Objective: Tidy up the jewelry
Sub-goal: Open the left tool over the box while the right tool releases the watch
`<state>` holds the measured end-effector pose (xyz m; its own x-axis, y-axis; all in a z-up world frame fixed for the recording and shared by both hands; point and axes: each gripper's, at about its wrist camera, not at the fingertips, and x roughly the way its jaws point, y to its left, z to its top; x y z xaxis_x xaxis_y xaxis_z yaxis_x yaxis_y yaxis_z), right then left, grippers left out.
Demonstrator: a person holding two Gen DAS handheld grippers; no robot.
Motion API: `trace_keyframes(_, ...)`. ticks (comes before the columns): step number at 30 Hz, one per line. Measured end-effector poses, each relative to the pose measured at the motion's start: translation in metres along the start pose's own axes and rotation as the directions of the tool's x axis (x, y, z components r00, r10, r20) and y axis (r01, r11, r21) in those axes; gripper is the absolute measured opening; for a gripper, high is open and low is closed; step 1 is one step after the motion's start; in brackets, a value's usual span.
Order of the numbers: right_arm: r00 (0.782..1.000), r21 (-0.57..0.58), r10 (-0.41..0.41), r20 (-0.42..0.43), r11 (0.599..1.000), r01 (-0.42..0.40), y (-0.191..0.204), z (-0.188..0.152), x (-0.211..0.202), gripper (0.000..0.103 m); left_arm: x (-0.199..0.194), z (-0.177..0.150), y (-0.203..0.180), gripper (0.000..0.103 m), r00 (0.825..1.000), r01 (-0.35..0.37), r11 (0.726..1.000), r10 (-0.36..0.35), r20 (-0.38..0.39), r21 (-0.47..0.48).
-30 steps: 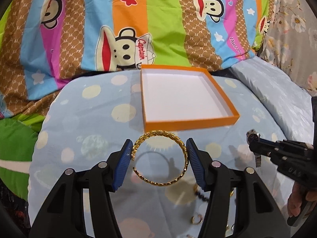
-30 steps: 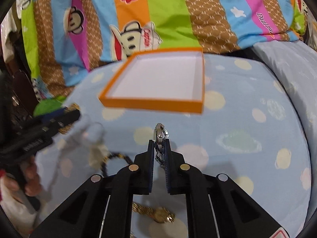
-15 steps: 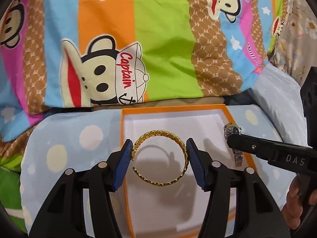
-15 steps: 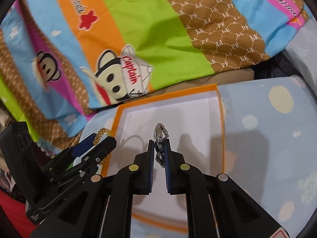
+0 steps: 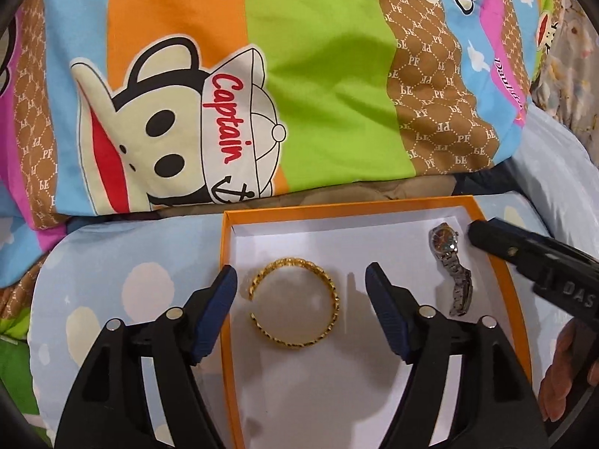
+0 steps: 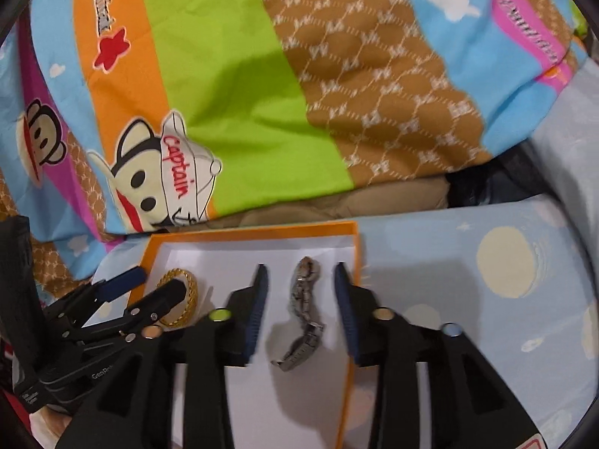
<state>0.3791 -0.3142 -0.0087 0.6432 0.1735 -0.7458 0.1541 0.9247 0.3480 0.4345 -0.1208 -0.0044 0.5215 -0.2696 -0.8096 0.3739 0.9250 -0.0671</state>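
An orange box [image 5: 225, 299] with a white floor lies on the pale blue spotted cushion. Inside it a gold bangle [image 5: 295, 308] lies flat, between the blue pads of my left gripper [image 5: 301, 280], whose jaws are opening and stand clear of it. A silver wristwatch [image 6: 303, 318] lies in the box's right part; my right gripper [image 6: 301, 280] is over it with jaws opening, pads apart from the watch. The left wrist view shows the same watch [image 5: 451, 269] beside the right gripper's black finger [image 5: 498, 239]. In the right wrist view the bangle [image 6: 183, 299] is half hidden behind the left gripper.
A bright striped cartoon quilt [image 5: 299, 75] rises right behind the box. The orange box wall [image 6: 350, 336] stands under my right gripper's right finger. Blue spotted cushion [image 6: 486, 299] spreads to the right. A person's fingers [image 5: 569, 374] hold the right tool.
Both grippers carried their pieces forward over the box, then their jaws opened. The bangle and the watch now lie loose on the box floor.
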Motion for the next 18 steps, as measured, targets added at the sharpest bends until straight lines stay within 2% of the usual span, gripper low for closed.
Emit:
trace_keyframes(3, 1.0, -0.034, 0.002, 0.021, 0.999, -0.001, 0.003, -0.015, -0.02, 0.04, -0.017, -0.01, 0.003, 0.071, 0.999, 0.014, 1.0, -0.013, 0.05, -0.024)
trace_keyframes(4, 1.0, -0.054, 0.005, 0.021, 0.999, -0.004, 0.006, -0.023, -0.026, 0.038, -0.025, -0.015, 0.005, 0.074, 0.998, 0.014, 0.999, -0.012, 0.065, -0.034)
trace_keyframes(7, 1.0, -0.123, 0.012, 0.007, 0.992, -0.011, 0.018, -0.05, -0.043, 0.02, -0.047, -0.035, 0.009, 0.076, 0.994, 0.0, 0.999, 0.005, 0.108, -0.046)
trace_keyframes(9, 1.0, -0.166, 0.009, 0.0, 0.986, -0.009, 0.026, -0.066, -0.048, 0.017, -0.054, -0.05, 0.011, 0.076, 0.992, -0.034, 0.999, 0.038, 0.118, -0.04)
trace_keyframes(13, 0.999, -0.228, -0.05, -0.02, 0.973, 0.044, 0.039, -0.093, -0.046, 0.012, -0.059, -0.083, 0.019, 0.076, 0.99, -0.104, 0.994, 0.108, 0.092, -0.043)
trace_keyframes(18, 0.997, -0.217, -0.065, -0.051, 0.975, 0.053, 0.037, -0.113, -0.048, 0.012, -0.051, -0.111, 0.024, 0.075, 0.993, -0.116, 0.992, 0.118, 0.019, -0.051)
